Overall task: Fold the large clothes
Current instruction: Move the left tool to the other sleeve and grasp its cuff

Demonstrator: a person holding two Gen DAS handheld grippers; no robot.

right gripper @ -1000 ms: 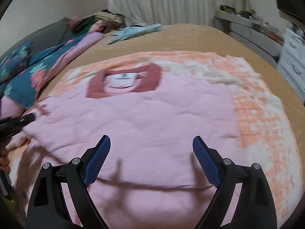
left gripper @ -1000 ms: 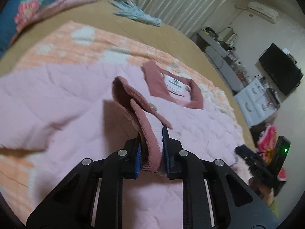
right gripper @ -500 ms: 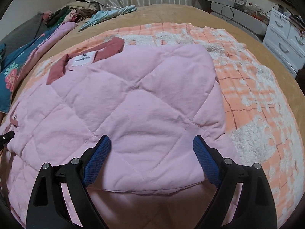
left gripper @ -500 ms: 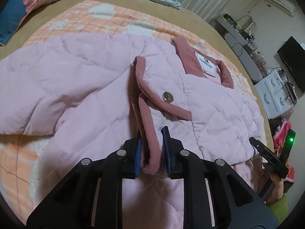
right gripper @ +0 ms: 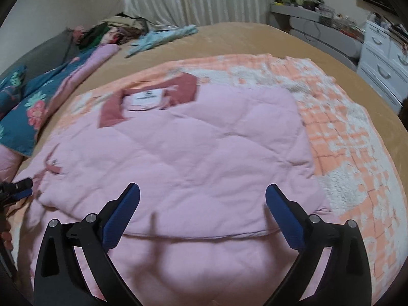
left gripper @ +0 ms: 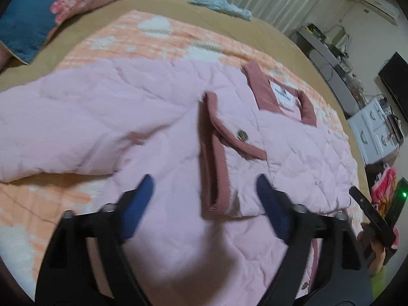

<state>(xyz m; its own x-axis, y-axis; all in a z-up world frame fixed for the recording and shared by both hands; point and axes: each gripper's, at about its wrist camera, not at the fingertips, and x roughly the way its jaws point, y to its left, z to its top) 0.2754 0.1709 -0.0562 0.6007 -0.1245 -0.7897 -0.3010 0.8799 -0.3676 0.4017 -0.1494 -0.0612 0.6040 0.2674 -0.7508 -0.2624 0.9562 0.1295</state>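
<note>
We noted dim, warm indoor light, motion blur throughout, heavy fisheye bending with dark corners, soft shadows below.

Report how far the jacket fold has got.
Done: one sleeve lies folded across the jacket, its cuff on the body. In hand: nothing; left gripper and right gripper hover with jaws open. Left: the rest of the fold; the jacket lies spread on the blanket.

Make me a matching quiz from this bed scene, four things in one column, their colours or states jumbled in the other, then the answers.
1. jacket
2. collar
3. left claw
4. cuff

A. open, empty
B. pale pink, quilted
C. dark rose, around a white label
D. laid flat, snap button showing

Pairs: 1-B, 2-C, 3-A, 4-D
</note>
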